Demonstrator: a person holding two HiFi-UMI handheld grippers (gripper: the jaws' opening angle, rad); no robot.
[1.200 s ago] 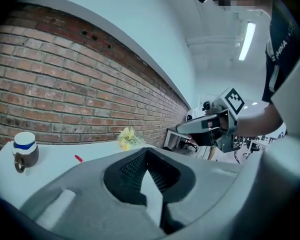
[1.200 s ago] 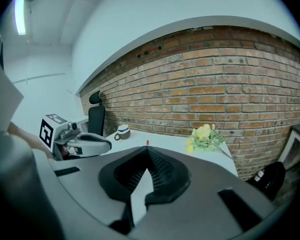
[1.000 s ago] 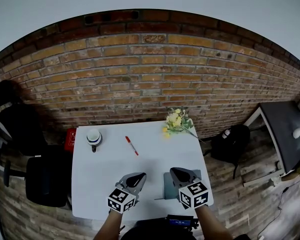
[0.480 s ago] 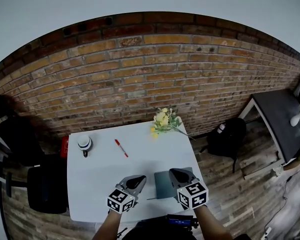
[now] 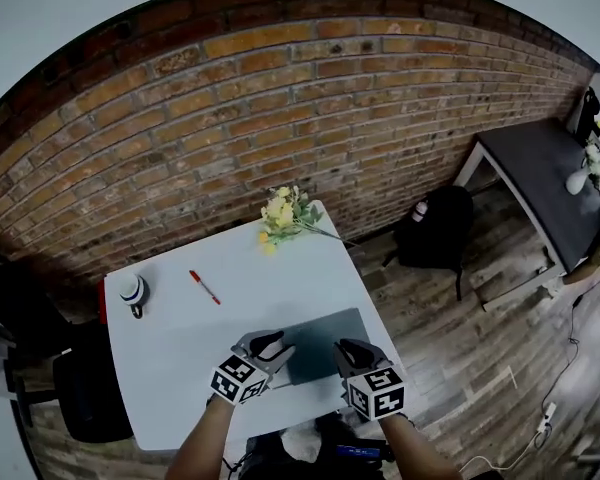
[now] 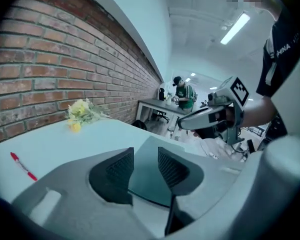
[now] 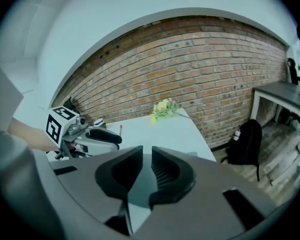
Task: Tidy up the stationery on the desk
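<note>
A red pen (image 5: 204, 287) lies at the back left of the white desk (image 5: 180, 358), and it also shows low left in the left gripper view as the red pen (image 6: 23, 166). A grey notebook (image 5: 320, 343) lies flat near the front edge. My left gripper (image 5: 265, 347) hovers at the notebook's left edge, open, nothing between its jaws (image 6: 146, 166). My right gripper (image 5: 350, 352) is over the notebook's front right part, jaws a narrow gap apart and empty (image 7: 147, 166). A white cup-like holder with a dark band (image 5: 133, 291) stands at the far left.
Yellow flowers (image 5: 285, 213) lie at the desk's back edge by the brick wall. A black backpack (image 5: 435, 228) sits on the floor to the right, beside a dark side table (image 5: 540, 183). A black chair (image 5: 85, 398) stands left of the desk. A person (image 6: 182, 91) is far off.
The head view has swung, so the desk now sits tilted and more to the left. Both grippers have come in over the grey notebook, the left one reaching its left edge.
</note>
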